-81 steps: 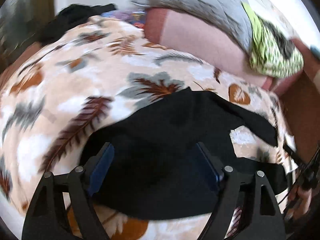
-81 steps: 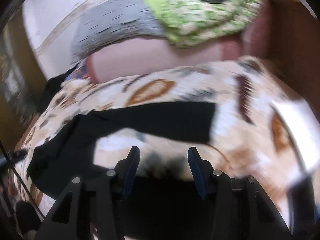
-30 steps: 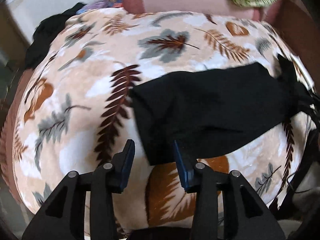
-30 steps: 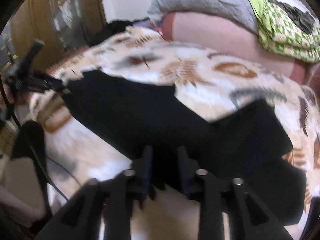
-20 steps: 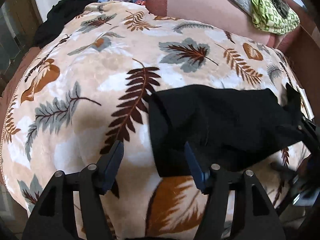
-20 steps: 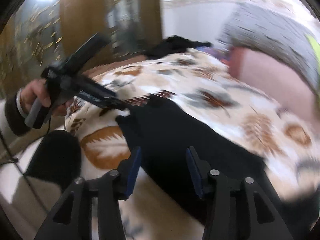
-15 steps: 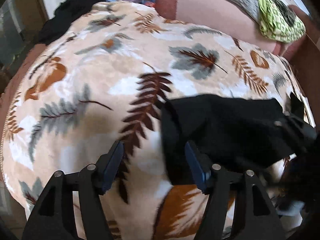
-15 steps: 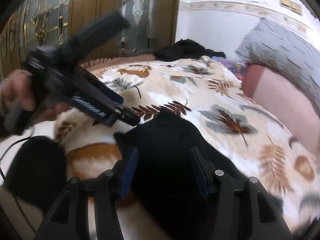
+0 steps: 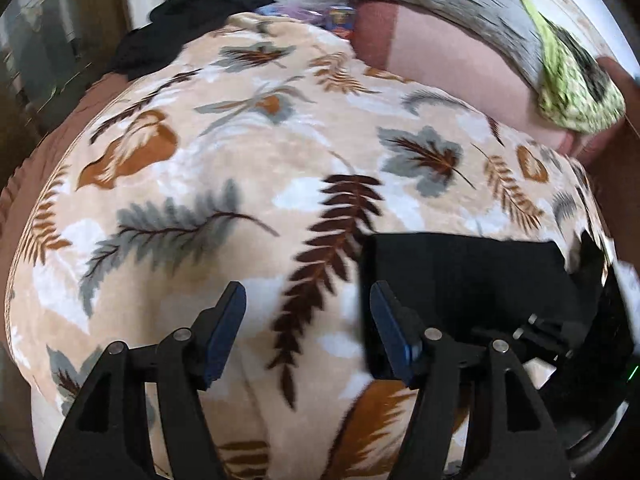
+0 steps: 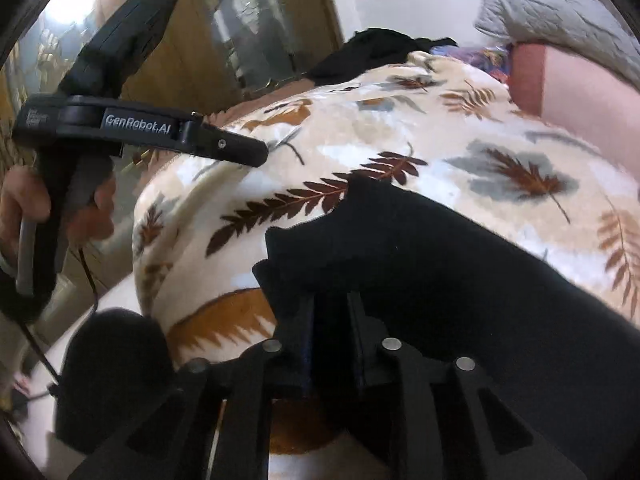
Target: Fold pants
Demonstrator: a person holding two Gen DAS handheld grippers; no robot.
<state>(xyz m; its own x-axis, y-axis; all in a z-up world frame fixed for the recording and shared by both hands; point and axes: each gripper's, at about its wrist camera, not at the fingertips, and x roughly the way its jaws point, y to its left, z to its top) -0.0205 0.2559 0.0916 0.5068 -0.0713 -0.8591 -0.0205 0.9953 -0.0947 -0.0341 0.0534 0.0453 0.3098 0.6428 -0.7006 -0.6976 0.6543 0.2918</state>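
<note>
Bare blanket (image 9: 224, 168) left of the pants (image 9: 460, 268) (pillows (image 9: 452, 56) crowd the far edge).

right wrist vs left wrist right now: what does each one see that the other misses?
Right wrist only: the left tongs from the side, over the blanket, with the hand on their handle; wooden doors behind; the right tongs, which have just been closing, with the near edge of the pants between them.

Left wrist only: the left tongs open with only blanket between them; a green patterned cloth on the pillows.

Both: black pants on the leaf-print blanket, a grey pillow and a dark garment at the far edge.
</note>
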